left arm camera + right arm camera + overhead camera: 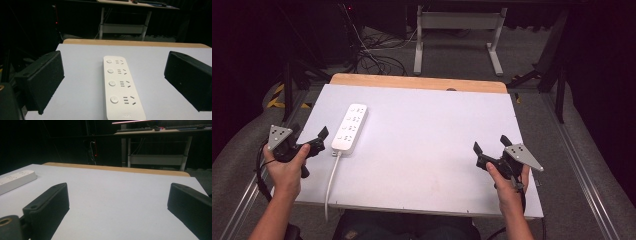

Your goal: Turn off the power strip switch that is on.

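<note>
Both grippers, left (310,140) and right (492,146), gape wide, holding nothing. White power strip (120,86) lies between the left jaws, untouched; its logo is unreadable.

Your table (422,150) has a white top with a strip of bare wood along its far edge. A white power strip (350,126) lies flat on it toward your left, lengthwise away from you, straight ahead between your left gripper's fingers (45,80). Its white cable (331,182) runs back over the near edge.

High overhead; claw cameras low, forward-facing.
</note>
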A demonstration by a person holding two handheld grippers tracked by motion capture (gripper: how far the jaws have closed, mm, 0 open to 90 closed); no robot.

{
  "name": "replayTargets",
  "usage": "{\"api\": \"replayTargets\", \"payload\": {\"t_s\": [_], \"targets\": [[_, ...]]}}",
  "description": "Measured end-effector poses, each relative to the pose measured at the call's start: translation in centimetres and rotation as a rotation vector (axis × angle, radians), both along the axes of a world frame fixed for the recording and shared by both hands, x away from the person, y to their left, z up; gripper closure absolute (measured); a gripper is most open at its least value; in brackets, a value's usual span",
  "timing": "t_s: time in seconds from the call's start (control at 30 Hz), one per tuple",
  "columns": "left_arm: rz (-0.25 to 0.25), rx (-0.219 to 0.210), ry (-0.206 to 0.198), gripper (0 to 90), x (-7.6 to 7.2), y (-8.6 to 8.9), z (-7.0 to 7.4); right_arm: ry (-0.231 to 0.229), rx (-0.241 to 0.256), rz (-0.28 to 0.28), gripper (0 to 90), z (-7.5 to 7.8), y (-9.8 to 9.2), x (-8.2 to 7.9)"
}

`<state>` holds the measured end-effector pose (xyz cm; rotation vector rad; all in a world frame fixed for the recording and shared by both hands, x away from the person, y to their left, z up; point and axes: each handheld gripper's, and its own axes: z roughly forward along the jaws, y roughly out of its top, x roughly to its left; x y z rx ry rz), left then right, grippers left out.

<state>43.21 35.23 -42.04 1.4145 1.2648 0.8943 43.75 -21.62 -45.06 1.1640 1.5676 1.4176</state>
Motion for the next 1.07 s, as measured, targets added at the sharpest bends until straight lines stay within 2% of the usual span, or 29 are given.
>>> {"api": "replayTargets", "payload": {"t_s": [0.23, 1.07], "targets": [[0.004, -0.01, 0.005, 3.2, -0.05, 0.02, -0.03, 0.0, 0.002, 0.0, 4.7, 0.03, 0.01, -0.01], [-0.011, -0.003, 0.02, 3.2, 0.15, 0.1, -0.12, 0.005, 0.002, 0.003, 5.1, -0.11, -0.01, 0.12]]}}
